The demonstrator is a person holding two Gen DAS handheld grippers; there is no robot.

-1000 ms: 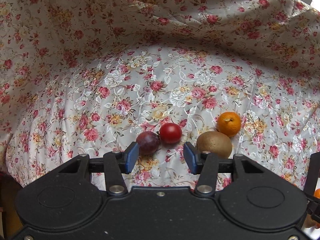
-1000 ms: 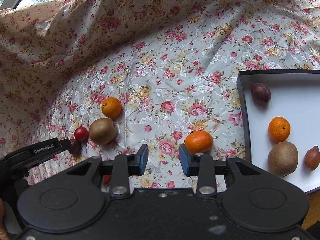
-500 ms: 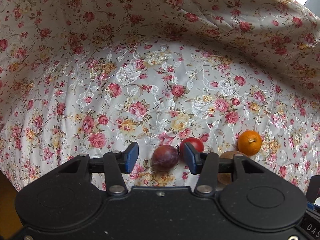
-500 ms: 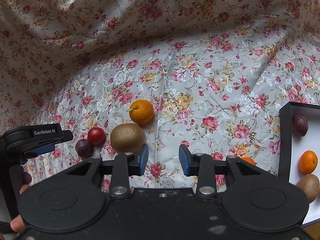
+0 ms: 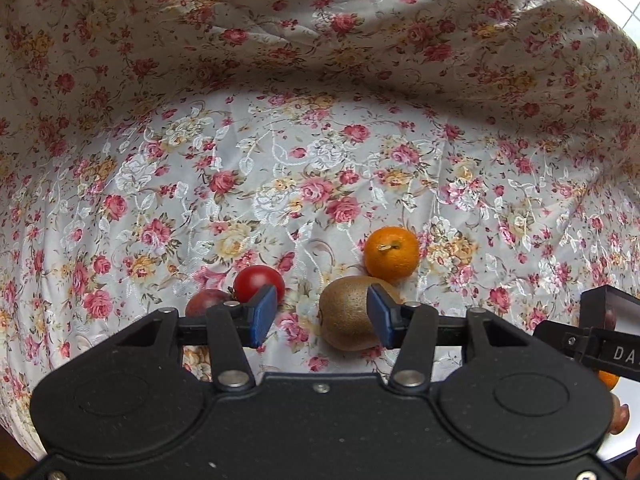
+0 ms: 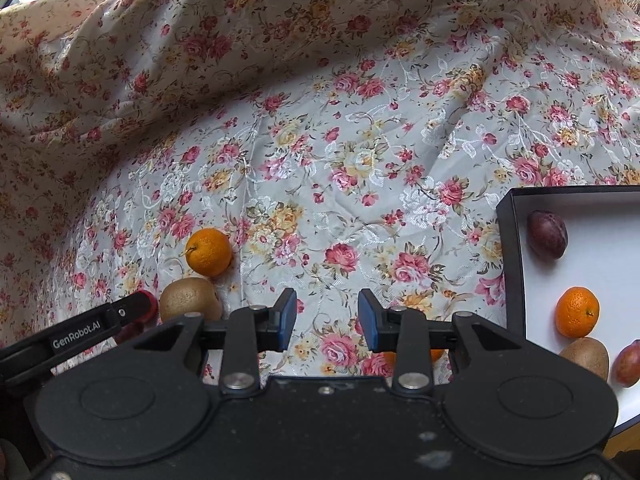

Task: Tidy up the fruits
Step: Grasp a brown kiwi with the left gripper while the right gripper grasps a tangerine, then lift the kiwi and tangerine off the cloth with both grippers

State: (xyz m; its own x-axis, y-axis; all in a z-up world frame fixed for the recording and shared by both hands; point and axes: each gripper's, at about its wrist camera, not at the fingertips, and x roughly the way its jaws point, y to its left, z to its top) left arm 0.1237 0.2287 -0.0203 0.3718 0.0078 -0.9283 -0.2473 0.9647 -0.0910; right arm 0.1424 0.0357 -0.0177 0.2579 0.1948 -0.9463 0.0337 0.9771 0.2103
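In the left wrist view a brown kiwi [image 5: 347,312] lies on the floral cloth, partly between my open left gripper's [image 5: 320,316] blue pads, nearer the right pad. A red tomato [image 5: 256,282] and a dark plum [image 5: 204,302] sit behind the left pad, and an orange mandarin [image 5: 391,253] lies beyond the kiwi. In the right wrist view my right gripper [image 6: 327,320] is open and empty over bare cloth. The mandarin [image 6: 209,251] and kiwi [image 6: 188,299] show at its left, and another mandarin [image 6: 436,354] is mostly hidden behind its right finger.
A black-rimmed white tray [image 6: 505,240] at the right holds a plum [image 6: 546,234], a mandarin [image 6: 577,312], a kiwi [image 6: 586,356] and a reddish fruit [image 6: 628,362]. The cloth rises in folds behind the fruits. The left gripper's side [image 6: 76,338] shows at the lower left.
My left gripper has shifted right, from around the plum to around the kiwi. My right gripper has swung back right, bringing more of the tray into view.
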